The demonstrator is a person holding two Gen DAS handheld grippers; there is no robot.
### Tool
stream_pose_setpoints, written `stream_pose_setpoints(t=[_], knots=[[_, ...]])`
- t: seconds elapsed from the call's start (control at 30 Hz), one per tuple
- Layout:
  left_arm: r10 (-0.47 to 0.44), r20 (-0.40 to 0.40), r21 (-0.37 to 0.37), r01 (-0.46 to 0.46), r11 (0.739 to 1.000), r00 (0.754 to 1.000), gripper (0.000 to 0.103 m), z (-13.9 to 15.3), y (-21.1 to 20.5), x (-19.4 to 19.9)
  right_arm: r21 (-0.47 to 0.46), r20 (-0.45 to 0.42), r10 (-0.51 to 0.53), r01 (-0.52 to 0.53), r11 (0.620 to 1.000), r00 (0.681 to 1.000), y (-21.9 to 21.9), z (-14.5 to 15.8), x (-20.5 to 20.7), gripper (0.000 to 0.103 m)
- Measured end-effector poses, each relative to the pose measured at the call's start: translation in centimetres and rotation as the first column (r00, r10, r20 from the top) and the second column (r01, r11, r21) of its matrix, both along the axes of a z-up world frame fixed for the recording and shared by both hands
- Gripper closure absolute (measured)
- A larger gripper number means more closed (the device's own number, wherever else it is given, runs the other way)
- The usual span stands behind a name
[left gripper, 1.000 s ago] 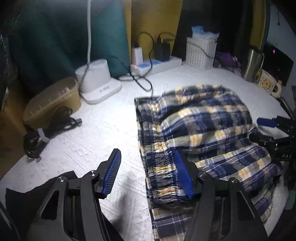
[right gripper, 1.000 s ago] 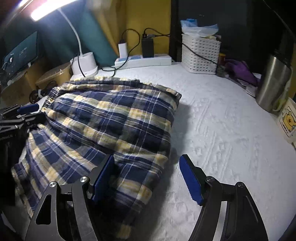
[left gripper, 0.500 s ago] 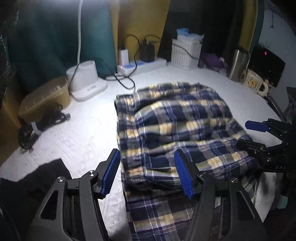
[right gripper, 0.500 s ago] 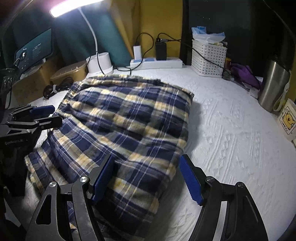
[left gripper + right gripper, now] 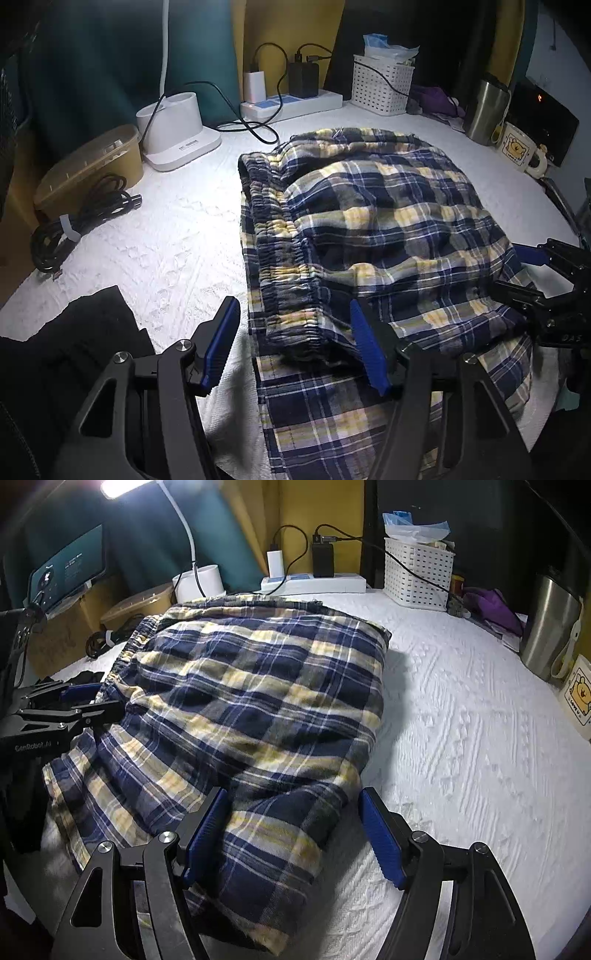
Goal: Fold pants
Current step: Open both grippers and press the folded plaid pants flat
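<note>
Blue, yellow and white plaid pants (image 5: 369,229) lie folded in layers on the white textured cover (image 5: 177,243), elastic waistband (image 5: 280,266) toward the left. My left gripper (image 5: 295,347) is open, its jaws straddling the near waistband corner just above the cloth. My right gripper (image 5: 295,834) is open over the near right corner of the pants (image 5: 258,709). Each gripper shows in the other's view: the right one at the right edge (image 5: 532,273), the left one at the left edge (image 5: 74,701). Neither holds cloth.
At the back stand a white lamp base (image 5: 173,129), a power strip with chargers (image 5: 291,103), a white basket (image 5: 380,88), a steel tumbler (image 5: 484,110) and a bear mug (image 5: 517,147). A tan box (image 5: 88,166), coiled black cable (image 5: 74,221) and dark cloth (image 5: 74,332) lie left.
Both grippers stay open and empty. Both drew back and lifted half a second ago, then came in low again over the near edge of the folded pants.
</note>
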State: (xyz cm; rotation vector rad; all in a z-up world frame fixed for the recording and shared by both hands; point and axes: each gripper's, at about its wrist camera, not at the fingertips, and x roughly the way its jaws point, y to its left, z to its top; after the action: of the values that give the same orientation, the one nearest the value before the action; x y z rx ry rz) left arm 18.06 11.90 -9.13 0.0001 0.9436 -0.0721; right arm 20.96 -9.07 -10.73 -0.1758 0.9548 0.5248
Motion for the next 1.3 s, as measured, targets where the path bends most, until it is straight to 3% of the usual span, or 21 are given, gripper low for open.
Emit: stream_pose_setpoints(t=[0.37,0.57,0.8,1.3], knots=[[0.02,-0.005,-0.019,-0.02,1.0,1.0,0.035,-0.6,1.1,-0.1,-0.022,0.013,-0.01,0.011,1.0,1.0,-0.9,-0.1,-0.8,0.029],[0.018,-0.012,0.009,-0.017,1.0,1.0,0.035,-0.4,0.8,0.0,-0.006,0.013,-0.043,0.043,0.999,0.999,-2.3,0.0,-1.2,0.029],[0.058,0.003,0.052,-0.058,0.997,0.998,0.036,0.8,0.9,-0.3,0.004,0.014,-0.057,0.057,0.998,0.998,-3.0,0.0,-1.6,0.029],[0.047,0.093,-0.002,-0.047,0.999,0.995,0.036,5.0,2.3,0.1,0.029,0.008,-0.084,0.083,0.996,0.996,-3.8,1.3,-1.1,0.029]])
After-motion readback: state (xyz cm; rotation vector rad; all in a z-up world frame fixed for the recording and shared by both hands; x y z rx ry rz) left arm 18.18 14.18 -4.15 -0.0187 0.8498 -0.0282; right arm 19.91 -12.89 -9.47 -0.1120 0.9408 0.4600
